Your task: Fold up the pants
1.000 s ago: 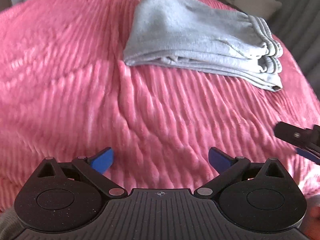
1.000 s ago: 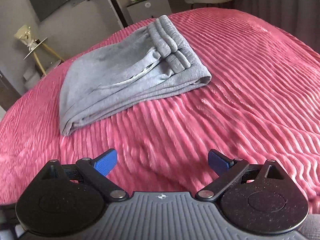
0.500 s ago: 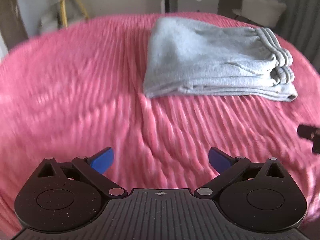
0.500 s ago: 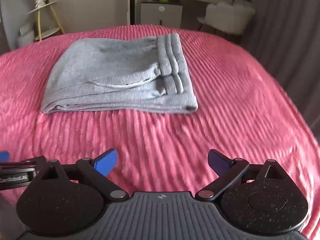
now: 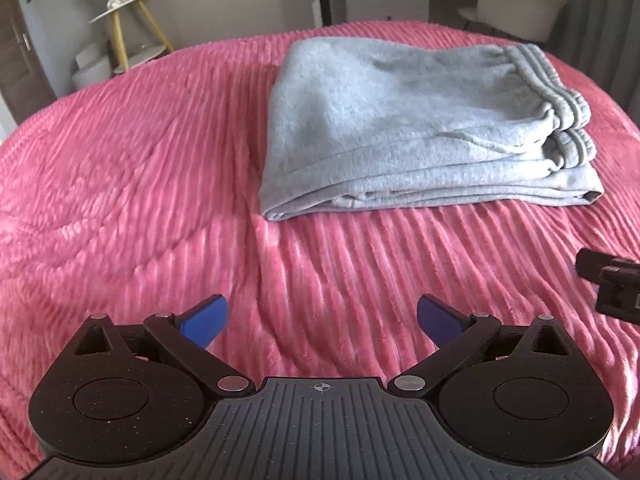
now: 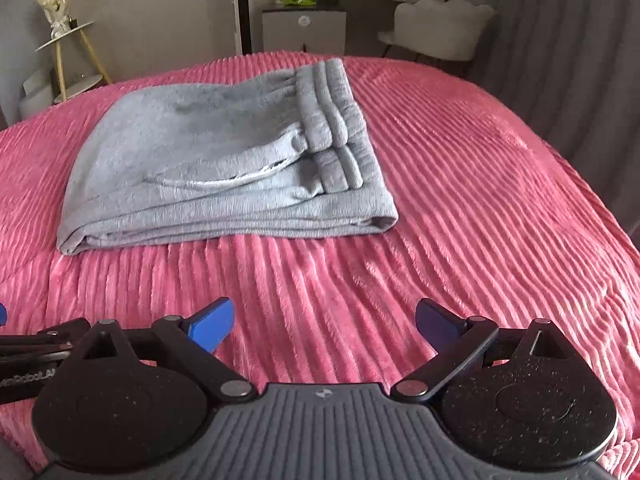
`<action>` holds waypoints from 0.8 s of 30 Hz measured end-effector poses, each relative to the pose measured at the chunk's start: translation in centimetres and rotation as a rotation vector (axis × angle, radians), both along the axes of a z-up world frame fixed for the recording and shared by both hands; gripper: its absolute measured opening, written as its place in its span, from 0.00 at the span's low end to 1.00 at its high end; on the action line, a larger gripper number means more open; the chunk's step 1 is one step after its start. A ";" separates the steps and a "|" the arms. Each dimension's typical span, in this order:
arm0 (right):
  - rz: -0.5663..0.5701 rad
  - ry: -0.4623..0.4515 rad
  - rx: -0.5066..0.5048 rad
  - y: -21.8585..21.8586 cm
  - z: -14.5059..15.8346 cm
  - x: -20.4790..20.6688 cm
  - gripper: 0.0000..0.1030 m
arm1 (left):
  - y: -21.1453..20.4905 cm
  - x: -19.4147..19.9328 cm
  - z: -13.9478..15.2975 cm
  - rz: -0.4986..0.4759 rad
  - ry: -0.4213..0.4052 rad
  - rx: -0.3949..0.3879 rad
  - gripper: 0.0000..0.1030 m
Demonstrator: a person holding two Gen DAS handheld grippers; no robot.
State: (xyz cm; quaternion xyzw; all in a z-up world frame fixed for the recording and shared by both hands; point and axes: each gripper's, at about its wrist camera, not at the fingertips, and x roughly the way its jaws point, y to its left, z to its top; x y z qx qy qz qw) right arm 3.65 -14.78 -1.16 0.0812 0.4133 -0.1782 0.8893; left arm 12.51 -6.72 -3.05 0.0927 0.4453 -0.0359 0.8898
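Observation:
Grey sweatpants (image 5: 404,120) lie folded in a flat stack on the pink ribbed bedspread (image 5: 120,168), waistband to the right. They also show in the right wrist view (image 6: 216,160). My left gripper (image 5: 322,318) is open and empty, held back from the pants over bare bedspread. My right gripper (image 6: 324,322) is open and empty, also short of the pants. Part of the right gripper (image 5: 612,284) shows at the right edge of the left wrist view. Part of the left gripper (image 6: 36,344) shows at the left edge of the right wrist view.
Beyond the bed stand a gold-legged side table (image 5: 124,20), a grey cabinet (image 6: 304,30), a white chair (image 6: 440,28) and grey curtains (image 6: 580,40). The bed edge falls away at the right (image 6: 624,200).
Both grippers have drawn back and tilted up, so more of the room shows above the bed. The pants lie as before. Both grippers stay open.

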 end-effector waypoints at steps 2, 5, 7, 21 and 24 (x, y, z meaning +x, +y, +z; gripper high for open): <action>-0.001 -0.019 -0.001 0.0 0.1 0.1 0.95 | -0.5 0.3 -0.2 -0.008 -0.005 0.029 1.00; 0.003 -0.031 -0.022 0.1 0.0 0.6 0.95 | -0.7 0.2 -0.4 -0.028 -0.031 0.029 1.00; 0.021 -0.025 -0.039 0.5 -0.2 1.1 0.95 | -0.3 0.4 -0.7 -0.037 -0.028 0.000 1.00; 0.088 0.024 -0.069 1.9 -1.1 2.1 0.95 | 0.4 1.0 -1.7 -0.013 0.031 -0.017 1.00; 0.078 0.018 -0.059 1.7 -1.0 1.9 0.95 | 0.3 0.8 -1.6 -0.020 0.022 -0.009 1.00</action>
